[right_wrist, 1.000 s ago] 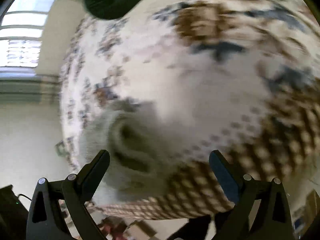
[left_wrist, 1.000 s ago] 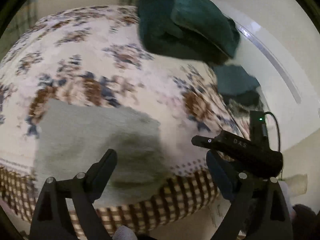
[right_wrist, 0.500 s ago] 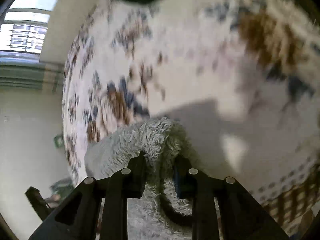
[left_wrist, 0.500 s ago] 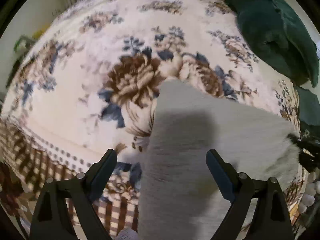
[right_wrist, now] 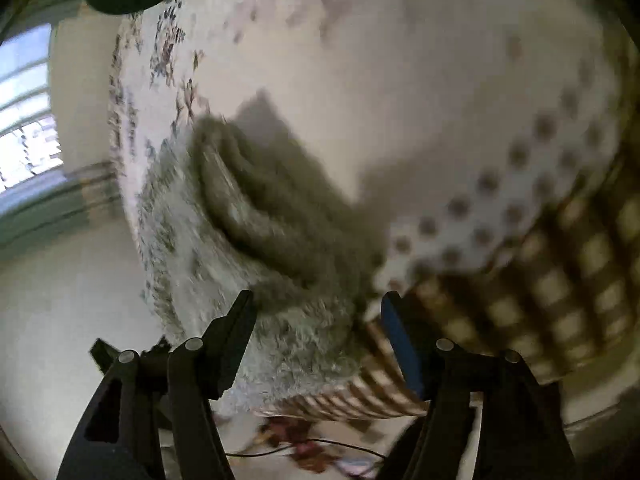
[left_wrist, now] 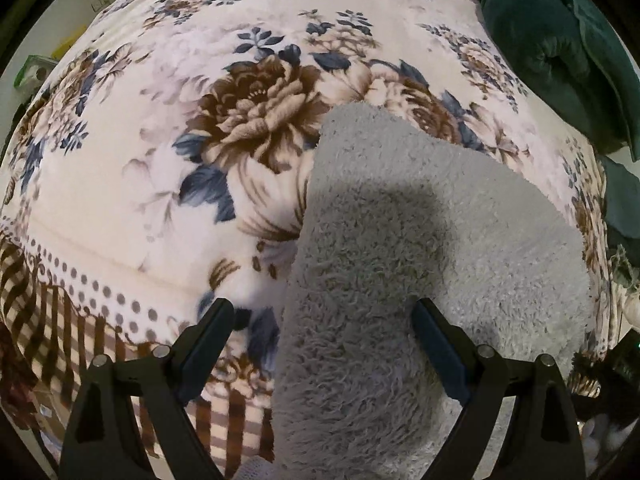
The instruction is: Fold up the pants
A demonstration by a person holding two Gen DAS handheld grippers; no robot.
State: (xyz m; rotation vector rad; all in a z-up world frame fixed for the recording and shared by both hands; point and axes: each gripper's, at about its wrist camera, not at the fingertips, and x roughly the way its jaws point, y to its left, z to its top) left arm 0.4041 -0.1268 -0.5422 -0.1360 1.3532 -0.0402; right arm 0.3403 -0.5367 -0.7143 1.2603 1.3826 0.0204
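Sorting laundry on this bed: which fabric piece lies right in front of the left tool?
The fluffy grey pants, between the open left tool fingers; the dark green bedding sits far back at the bed's corner.

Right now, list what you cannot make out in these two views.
- Pants, left wrist view: near end cut off by the bottom edge.
- Pants, right wrist view: folds smeared by motion blur; layers uncountable.
- Green bedding, left wrist view: cut by the frame edge; what it is stays unclear.
- Floor clutter, right wrist view: blurred, unidentifiable.
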